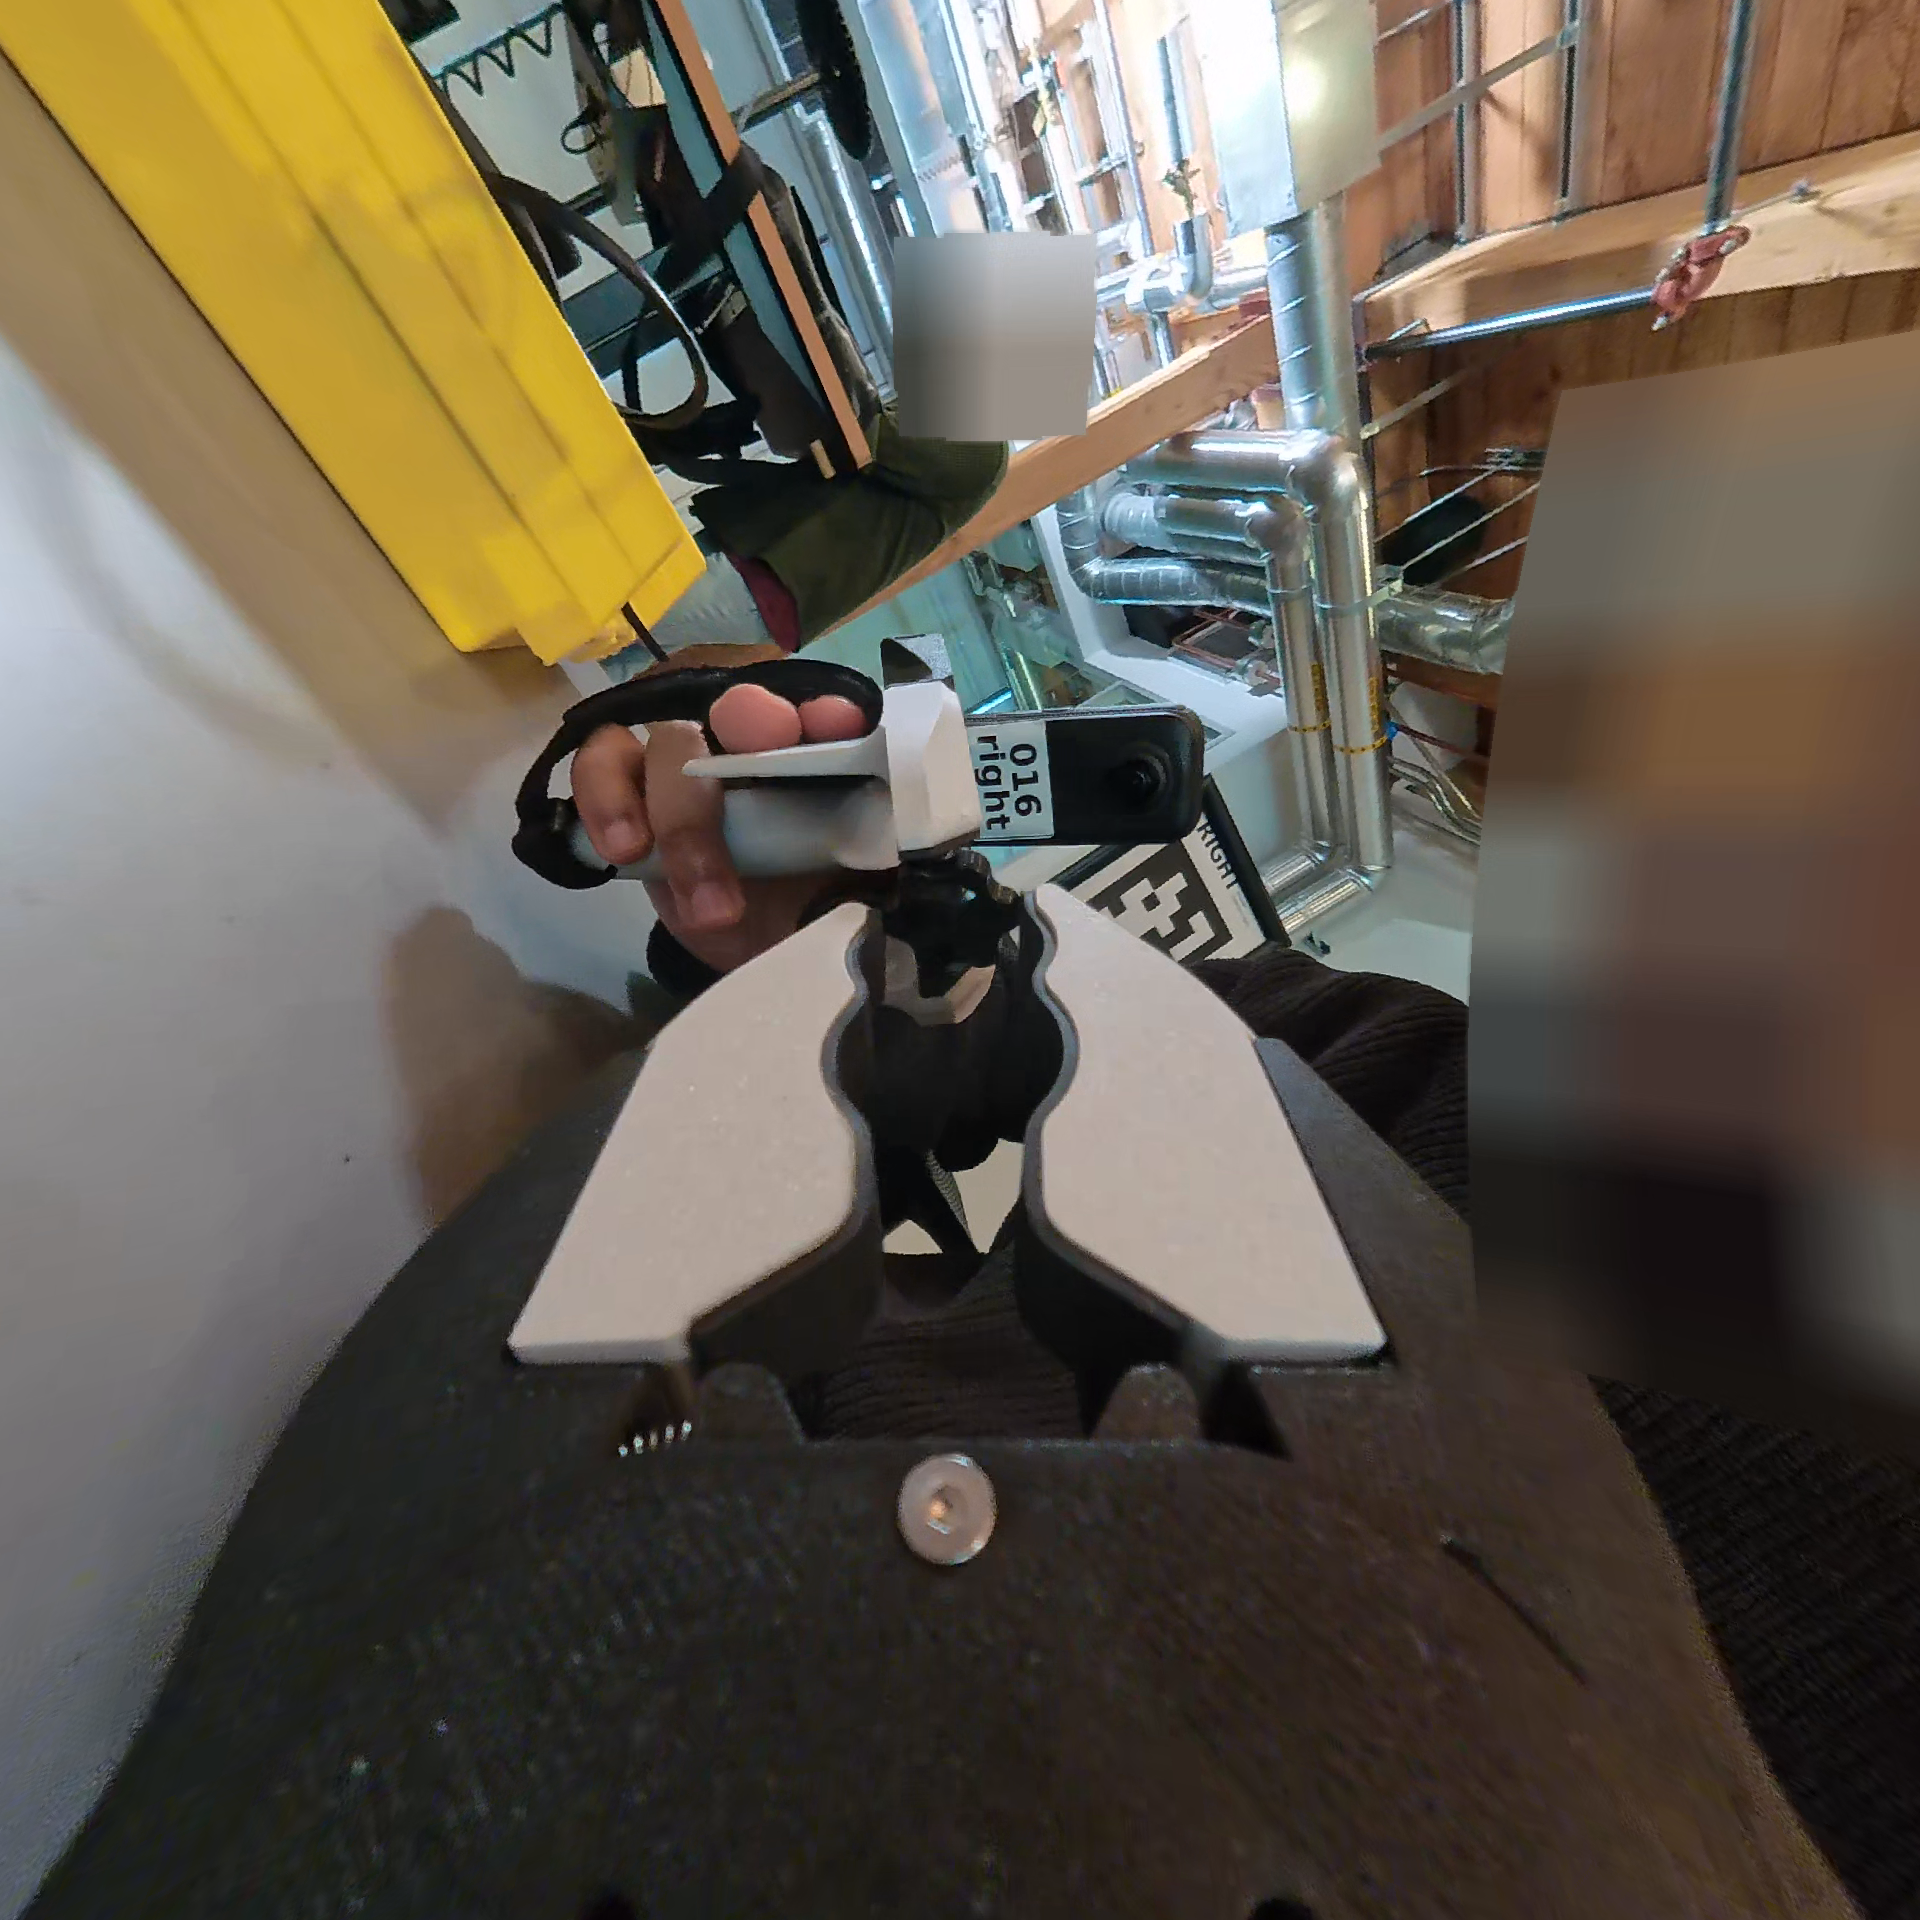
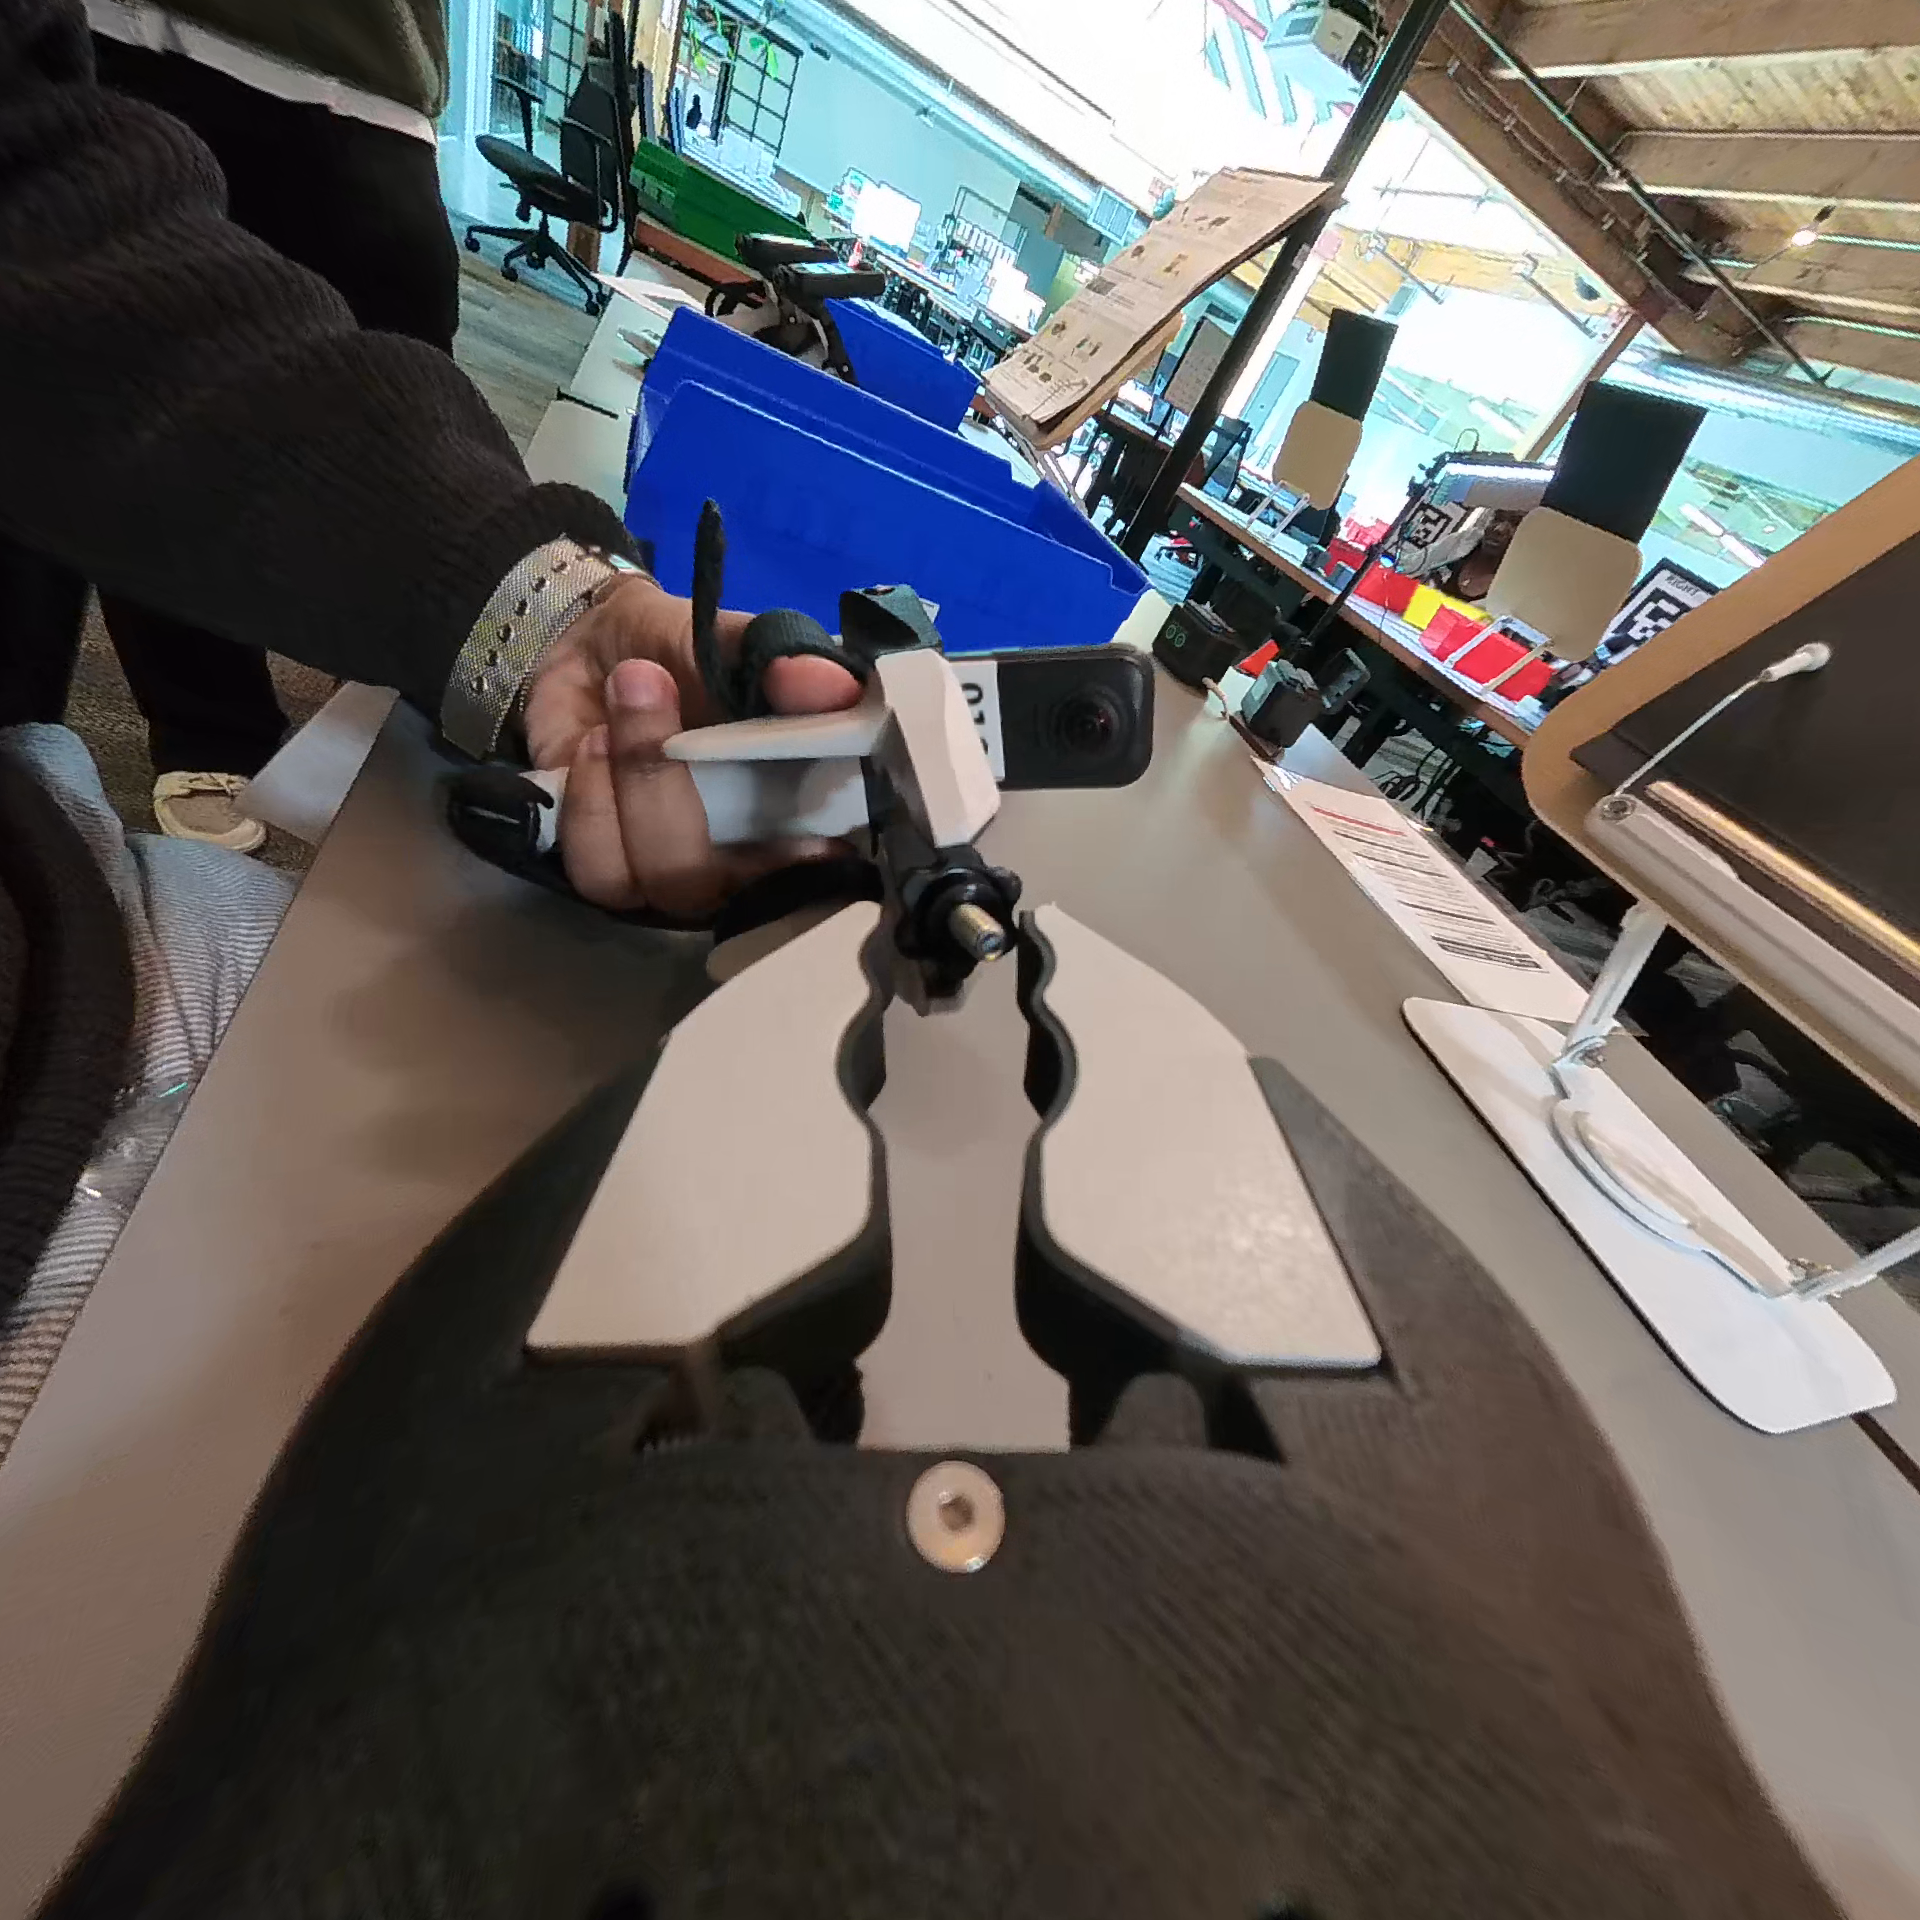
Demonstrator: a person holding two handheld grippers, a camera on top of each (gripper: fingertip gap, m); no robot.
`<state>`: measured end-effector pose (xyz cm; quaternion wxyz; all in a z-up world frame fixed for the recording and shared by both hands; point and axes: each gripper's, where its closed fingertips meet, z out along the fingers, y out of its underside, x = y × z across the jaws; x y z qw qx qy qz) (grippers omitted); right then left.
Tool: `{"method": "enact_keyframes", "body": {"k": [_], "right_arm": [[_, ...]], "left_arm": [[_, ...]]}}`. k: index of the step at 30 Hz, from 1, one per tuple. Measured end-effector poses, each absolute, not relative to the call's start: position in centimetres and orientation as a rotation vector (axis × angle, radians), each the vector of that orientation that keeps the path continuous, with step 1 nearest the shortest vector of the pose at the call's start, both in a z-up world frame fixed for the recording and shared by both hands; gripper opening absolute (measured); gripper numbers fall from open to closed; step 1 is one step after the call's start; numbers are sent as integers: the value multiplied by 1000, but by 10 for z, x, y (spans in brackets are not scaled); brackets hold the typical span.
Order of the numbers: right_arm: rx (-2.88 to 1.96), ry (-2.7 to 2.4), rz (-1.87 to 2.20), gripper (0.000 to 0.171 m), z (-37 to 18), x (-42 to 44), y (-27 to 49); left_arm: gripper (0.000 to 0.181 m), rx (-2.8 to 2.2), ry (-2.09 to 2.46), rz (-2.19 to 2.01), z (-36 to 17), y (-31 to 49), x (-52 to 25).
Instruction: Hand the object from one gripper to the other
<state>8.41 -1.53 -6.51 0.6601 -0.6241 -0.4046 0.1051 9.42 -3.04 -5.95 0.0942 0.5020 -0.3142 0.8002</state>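
Both grippers face each other tip to tip, lined up for a handover. Left gripper [image 1: 951, 935] tongs spread, holding nothing; right gripper [image 2: 940, 935] tongs spread too. The object isn't visible in either view. Blue bin [image 2: 831, 499] sits at 12 o'clock on the table [image 2: 1195, 852].

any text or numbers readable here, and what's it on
I don't copy out writing, so here is only what bears it:
white label beside the black camera: clear print, one number and one word
black-and-white marker board: one word along its edge
paper sheet on the table: lines too small to read
brown poster board: print too small to read
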Motion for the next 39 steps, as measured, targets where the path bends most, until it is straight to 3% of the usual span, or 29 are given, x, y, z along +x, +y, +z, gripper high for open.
{"method": "enact_keyframes", "body": {"k": [3, 9, 12, 19, 33, 39], "right_arm": [[-1424, -915, 221, 22, -65, 85, -14], [-1526, -883, 85, 22, -73, 103, -3], [-1605, -911, -71, 22, -85, 113, 4], [-1651, -1017, -316, 23, -98, 113, 8], [-1637, -1120, -547, 23, -105, 105, 9], [-1638, -1125, -555, 23, -106, 105, 9]], "left_arm": [[25, 1500, -930, 2389, -59, -29, 95], [55, 1786, -950, 2395, -74, -6, 105], [61, 1975, -1079, 2366, -82, 4, 108], [55, 2246, -1609, 2124, -102, -10, 112], [42, 2319, -1593, 2117, -103, -11, 113], [26, 2304, -1587, 2127, -102, -12, 113]]}}
